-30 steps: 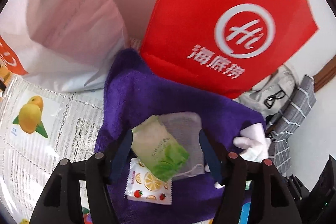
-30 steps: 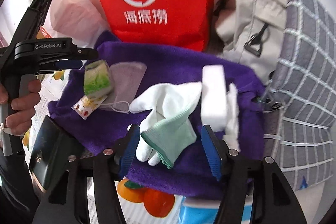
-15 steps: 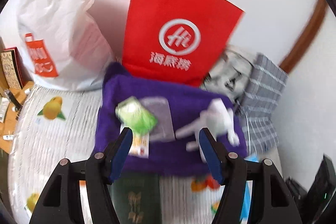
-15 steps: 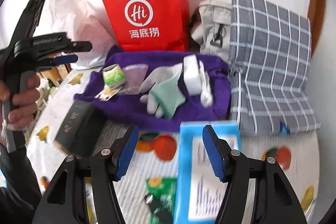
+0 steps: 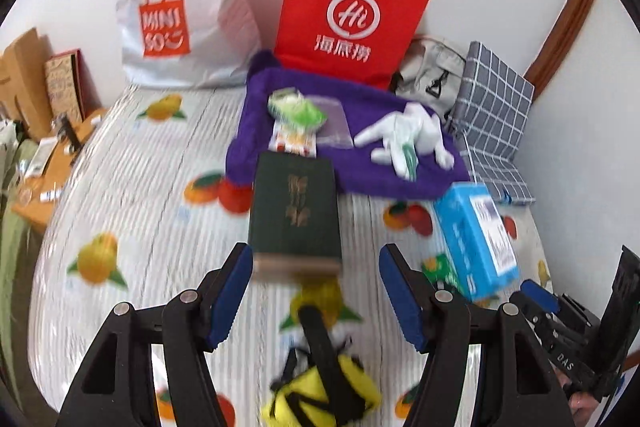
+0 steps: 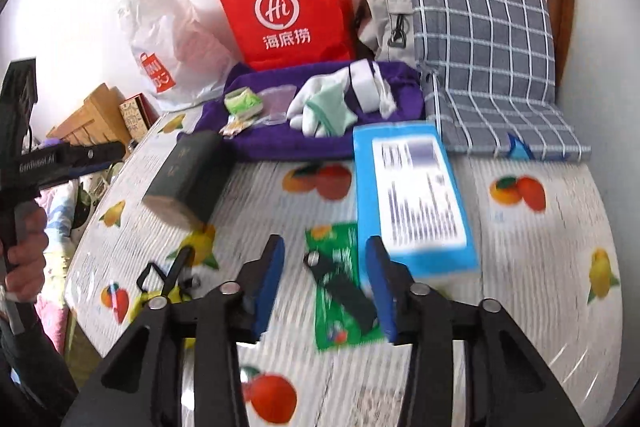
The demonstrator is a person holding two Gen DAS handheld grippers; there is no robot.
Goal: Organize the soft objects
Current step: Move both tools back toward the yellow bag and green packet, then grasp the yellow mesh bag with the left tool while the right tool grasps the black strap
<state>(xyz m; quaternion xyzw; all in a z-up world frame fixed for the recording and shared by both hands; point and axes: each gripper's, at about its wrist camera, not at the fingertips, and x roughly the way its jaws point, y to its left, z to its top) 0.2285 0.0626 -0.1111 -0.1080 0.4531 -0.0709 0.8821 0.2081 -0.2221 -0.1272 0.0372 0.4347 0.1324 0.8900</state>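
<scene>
The limp white knit glove lies on the purple fleece towel, beside its white sponge block; light, floppy, so pinch the cuff. Left tool gapes empty; right tool has just been narrowing, gripping nothing.

Left gripper and right gripper: black angular linkage arms, silver round pivot screws, blue ribbed finger pads. Left housing carries white "GenRobot.AI" lettering.

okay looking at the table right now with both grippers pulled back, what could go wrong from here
1. The dark green book overlaps the front edge of the purple towel; lifting or folding the towel may tip it.
2. The white gloves, the green packet and a white block lie loose on the towel and could slide off.
</scene>
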